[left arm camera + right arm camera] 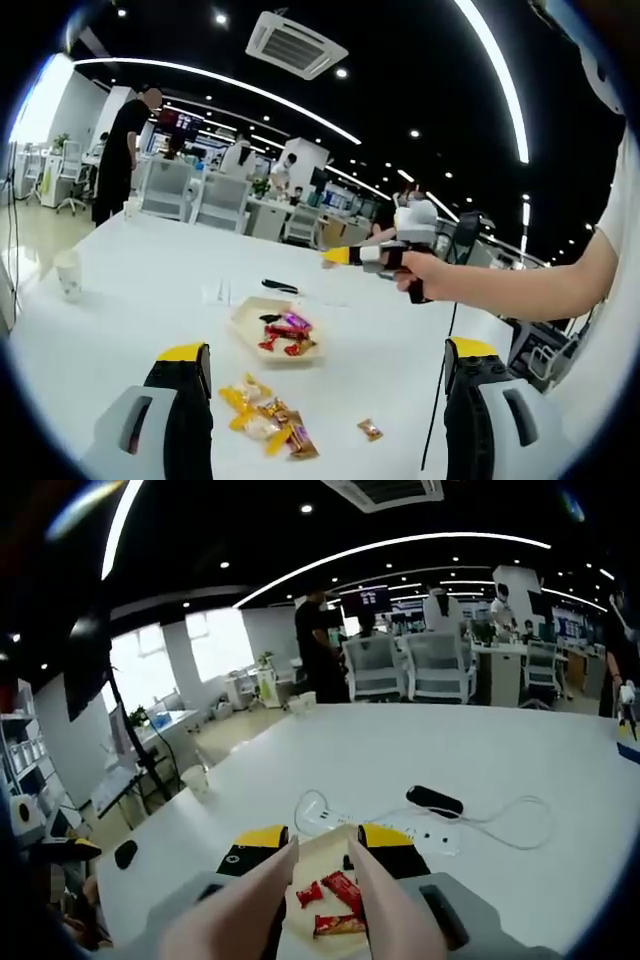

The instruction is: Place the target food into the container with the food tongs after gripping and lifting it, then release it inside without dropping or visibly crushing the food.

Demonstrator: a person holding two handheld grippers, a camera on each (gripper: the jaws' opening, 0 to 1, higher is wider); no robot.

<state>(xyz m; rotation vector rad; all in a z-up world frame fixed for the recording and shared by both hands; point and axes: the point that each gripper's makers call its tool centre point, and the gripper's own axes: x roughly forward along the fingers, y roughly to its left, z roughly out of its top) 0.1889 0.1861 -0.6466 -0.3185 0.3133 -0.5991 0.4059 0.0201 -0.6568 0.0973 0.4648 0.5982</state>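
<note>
Left gripper view: the left gripper [325, 375] has its yellow-tipped jaws wide apart with nothing between them, raised over the white table [120, 320]. Between the jaws, on the table, lies a loose pile of wrapped candies [268, 420]; one stray candy [370, 430] sits a little to the right of the pile. Beyond the pile stands the tray [250, 318], a shallow pale container with a few red and dark wrapped candies [287, 335] inside. A dark, thin object [280, 287] lies beyond the tray; what it is cannot be made out. A paper cup [68, 274] stands near the table's left edge. The right gripper [335, 256] enters from the right, held in a hand [425, 272], well above the table; its jaw state cannot be read from here.

Right gripper view: two pale tong arms [250, 905] run forward between the right gripper's [322, 842] jaws, which are clamped on the tongs. The tong tips are cut off from sight behind the jaws. Between the arms, red candies [335, 895] lie in the tray [320, 850]; whether the tongs touch any cannot be told. A power strip [390, 830] and a black object [435, 801] lie beyond.
</note>
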